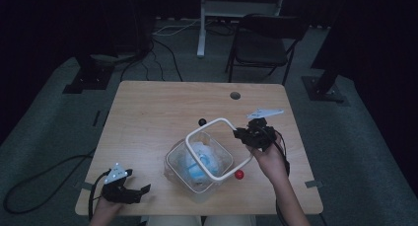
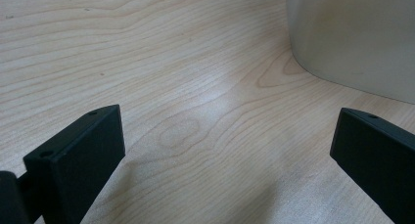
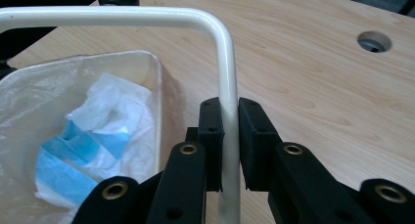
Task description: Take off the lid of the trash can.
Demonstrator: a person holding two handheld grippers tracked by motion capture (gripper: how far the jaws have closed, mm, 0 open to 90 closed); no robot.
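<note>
Handle (image 3: 226,62): stiff, smooth — we grip its side bar.
Right gripper (image 3: 230,136): jaws clenched on it.
Left gripper (image 2: 220,160): jaws released.
Tub (image 1: 172,159): light — may swing.

One bin (image 1: 173,163), one white frame (image 1: 213,123), two knobs (image 1: 202,121) — perhaps more hidden.

A dim recording studio: wooden table (image 1: 148,112) on grey carpet, stand bases (image 1: 86,80), floor cables (image 1: 162,53), folding chair (image 1: 261,43).
</note>
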